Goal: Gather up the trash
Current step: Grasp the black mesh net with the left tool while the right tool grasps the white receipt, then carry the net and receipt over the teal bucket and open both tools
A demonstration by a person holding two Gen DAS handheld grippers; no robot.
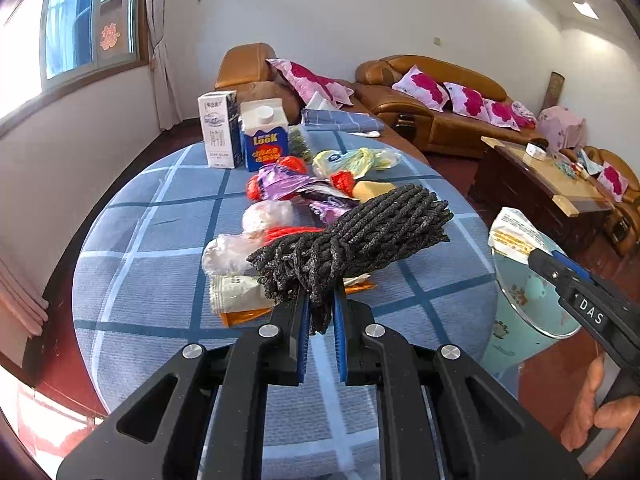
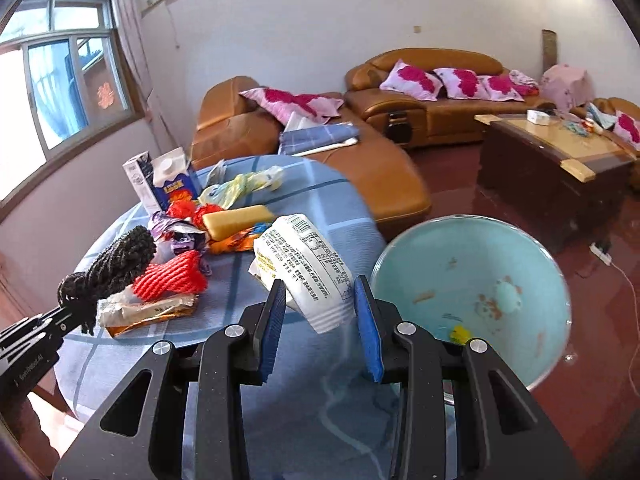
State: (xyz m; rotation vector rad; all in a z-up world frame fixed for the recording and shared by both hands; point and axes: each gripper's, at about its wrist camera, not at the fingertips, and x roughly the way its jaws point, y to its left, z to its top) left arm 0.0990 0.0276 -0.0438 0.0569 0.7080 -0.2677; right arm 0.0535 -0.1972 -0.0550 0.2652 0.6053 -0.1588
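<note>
Two fisheye views from handheld grippers over a round table (image 1: 136, 280) covered in a blue plaid cloth, in a living room.

In the left wrist view, the left gripper (image 1: 320, 312) fills the bottom centre, its blue-padded jaws nearly closed and clamped on the tail of a bundle of black net (image 1: 352, 236), which juts up and to the right above the table. Behind it, running toward the upper centre, lies the trash: clear plastic bags (image 1: 232, 252), a pale wrapper with orange edging (image 1: 236, 296), purple foil wrappers (image 1: 288, 184), red mesh pieces (image 1: 292, 164) and a yellow-green plastic bag (image 1: 356, 160). Two cartons stand upright at the far edge: a white one (image 1: 218, 130) and, touching it on the right, a blue one (image 1: 264, 136). At the right edge, the right gripper (image 1: 560, 268) carries a white packet (image 1: 516, 232) over a pale blue bin (image 1: 532, 304); a hand (image 1: 600, 416) holds its handle at the lower right.

In the right wrist view, the right gripper (image 2: 320, 308) sits bottom centre, jaws partly closed on the white packet (image 2: 304, 268) (printed with a barcode and text), which hangs tilted between the pads. The pale blue bin (image 2: 472, 272) is just to the right, its inside showing. A red mesh sleeve (image 2: 172, 276) and a yellow block (image 2: 236, 220) lie on the table at centre left. Brown leather sofas (image 2: 424, 108) with pink flowered cushions (image 2: 412, 76) line the background.
</note>
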